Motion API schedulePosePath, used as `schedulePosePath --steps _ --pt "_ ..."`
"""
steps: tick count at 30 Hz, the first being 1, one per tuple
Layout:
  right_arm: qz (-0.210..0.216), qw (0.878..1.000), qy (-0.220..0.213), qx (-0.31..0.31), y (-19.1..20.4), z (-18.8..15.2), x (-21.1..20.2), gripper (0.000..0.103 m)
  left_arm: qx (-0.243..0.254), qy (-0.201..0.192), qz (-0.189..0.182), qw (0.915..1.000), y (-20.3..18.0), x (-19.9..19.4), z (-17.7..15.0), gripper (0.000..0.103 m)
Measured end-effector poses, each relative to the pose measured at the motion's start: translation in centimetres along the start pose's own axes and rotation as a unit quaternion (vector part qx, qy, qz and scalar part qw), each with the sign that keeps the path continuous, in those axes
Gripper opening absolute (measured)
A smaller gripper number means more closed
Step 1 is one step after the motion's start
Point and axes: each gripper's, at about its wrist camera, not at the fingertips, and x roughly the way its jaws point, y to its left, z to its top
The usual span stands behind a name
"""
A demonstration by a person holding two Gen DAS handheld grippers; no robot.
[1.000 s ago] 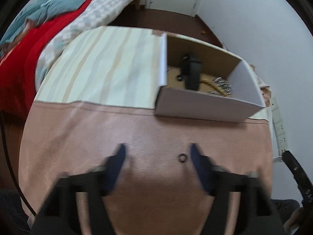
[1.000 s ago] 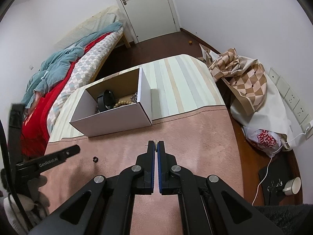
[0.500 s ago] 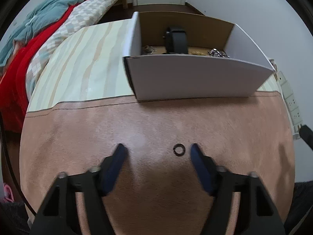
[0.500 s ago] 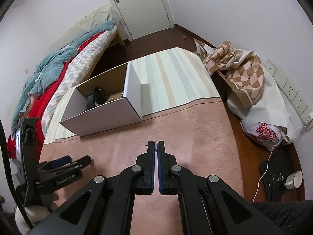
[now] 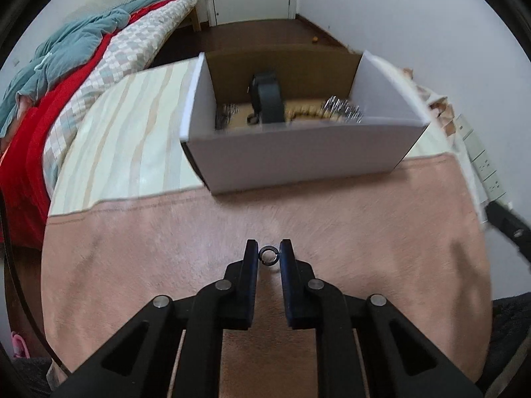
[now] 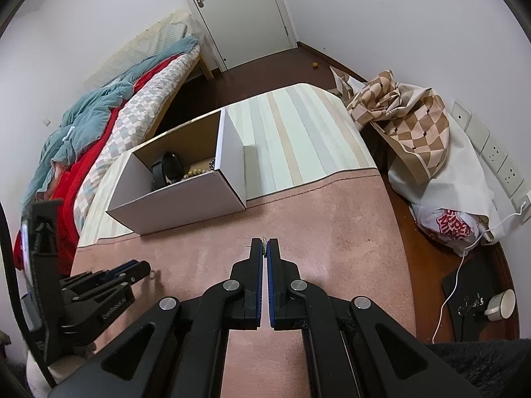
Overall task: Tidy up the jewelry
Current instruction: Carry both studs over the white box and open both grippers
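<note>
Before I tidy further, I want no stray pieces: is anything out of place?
Only the small dark ring: it sits outside the white box, pinched between the left tongs over the pink blanket. Other jewelry lies inside the box.

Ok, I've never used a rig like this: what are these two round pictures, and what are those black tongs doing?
They are hand-held grippers, one per hand, each with a fisheye camera looking along its fingers. In the left wrist view, the left gripper has closed on a small dark ring over the pink blanket. In the right wrist view, the right gripper is shut, with something tiny at its tips that I cannot identify. Ahead stands an open white box holding a black watch, beads and other jewelry.
</note>
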Motion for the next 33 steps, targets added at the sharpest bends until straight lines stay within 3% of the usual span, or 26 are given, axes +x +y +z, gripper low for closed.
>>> schedulePosePath --steps 7,13,25,27,28,29,30,31,32,33 --pt "0.043 0.999 -0.008 -0.009 2.2 3.5 -0.4 0.003 -0.028 -0.038 -0.057 0.9973 1.1 -4.3 5.8 0.01" --pt "0.103 0.994 0.0 -0.025 5.3 9.0 1.8 0.003 -0.047 -0.018 -0.112 0.9924 2.4 -3.4 11.4 0.01" --pt "0.144 0.985 0.09 -0.03 6.8 14.4 9.3 0.003 -0.06 0.021 -0.128 0.9897 3.3 -0.1 18.4 0.012" --pt "0.152 0.982 0.113 -0.011 6.3 14.8 10.2 0.004 -0.062 0.012 -0.12 0.9907 3.5 -0.5 18.9 0.02" --pt "0.151 0.981 0.118 -0.006 6.1 14.9 10.5 0.004 -0.062 0.008 -0.114 0.9915 3.6 -0.7 19.1 0.039" --pt "0.149 0.982 0.118 -0.001 5.8 14.9 10.5 0.01 -0.063 0.0 -0.106 0.9924 3.8 -1.1 19.2 0.067" --pt "0.15 0.982 0.117 0.002 5.6 14.9 10.4 0.016 -0.066 -0.008 -0.097 0.9931 4.1 -1.4 19.1 0.078" --pt "0.151 0.982 0.114 0.007 5.2 14.9 10.1 0.03 -0.07 -0.017 -0.087 0.9936 4.4 -1.7 19.0 0.083" --pt "0.15 0.982 0.113 0.01 5.1 14.9 9.9 0.038 -0.073 -0.024 -0.082 0.9937 4.7 -2.1 18.8 0.083" --pt "0.152 0.982 0.111 0.012 4.8 14.9 9.6 0.038 -0.075 -0.026 -0.076 0.994 5.0 -2.2 18.6 0.083"
